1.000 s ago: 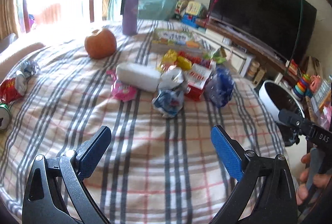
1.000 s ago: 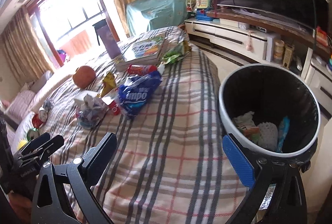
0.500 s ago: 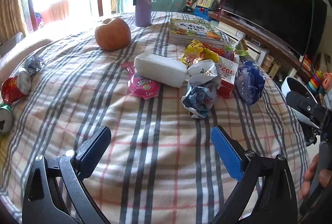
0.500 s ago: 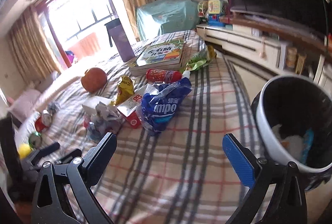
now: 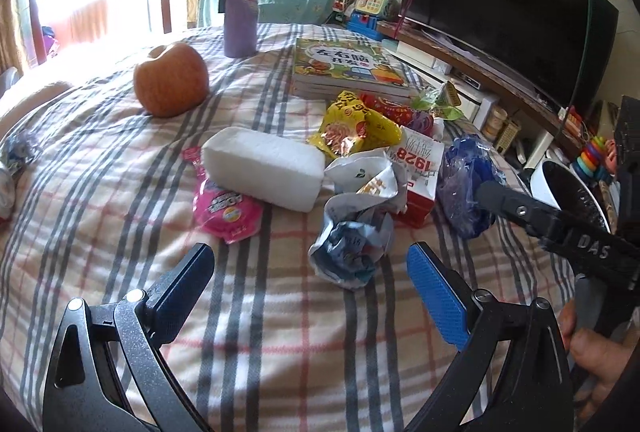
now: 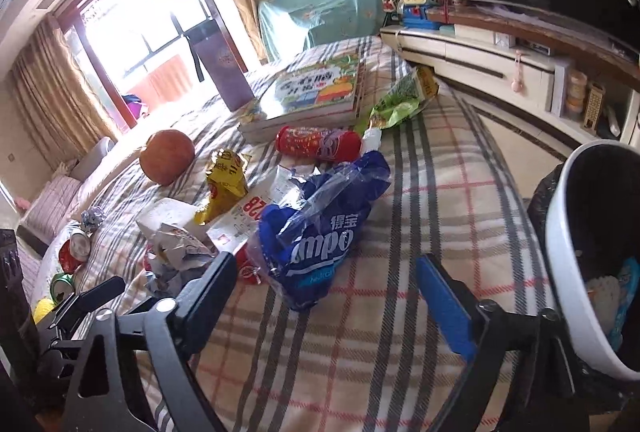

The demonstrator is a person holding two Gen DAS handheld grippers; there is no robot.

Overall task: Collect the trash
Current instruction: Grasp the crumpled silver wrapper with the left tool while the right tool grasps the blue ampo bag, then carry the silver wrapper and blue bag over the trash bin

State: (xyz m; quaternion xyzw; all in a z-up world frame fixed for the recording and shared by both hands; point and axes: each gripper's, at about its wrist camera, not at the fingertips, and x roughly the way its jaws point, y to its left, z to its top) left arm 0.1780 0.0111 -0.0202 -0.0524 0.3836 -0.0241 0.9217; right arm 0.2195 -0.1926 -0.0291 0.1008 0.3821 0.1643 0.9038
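We are holding our left claw [image 5: 316, 282] spread wide and empty above the plaid tabletop [image 5: 120, 240]. Far left in the right wrist view, a few crushed cans [image 6: 74, 250] are lying by the tabletop's edge. Moving right in the left wrist view, an orange apple [image 5: 171, 79] is sitting well back, with a purple flask [image 5: 239, 4] standing upright behind it. Nearer to us, a pink wrapper [image 5: 226, 207] is lying flat, its upper edge tucked under a white foam block [image 5: 264, 168]. Just right of the block, a crumpled paper wad [image 5: 354, 224] is resting between the tips of our left claw and slightly beyond them, not touched by either finger. Behind it a yellow snack bag [image 5: 354, 126] is leaning against a red and white carton [image 5: 418, 168], and a stack of picture books [image 5: 346, 66] is lying further back.

Our right claw [image 6: 320, 302] is also gaping open with nothing in it, hanging over the tabletop. A blue plastic bag [image 6: 320, 232] is lying just ahead of it, closer to the left finger, apart from both. Beyond the bag a red bottle [image 6: 318, 144] is lying on its side, with a green wrapper [image 6: 400, 102] near the books. At the far right, a white trash bin [image 6: 572, 260] with a black liner is standing off the tabletop's edge, already holding some scraps.
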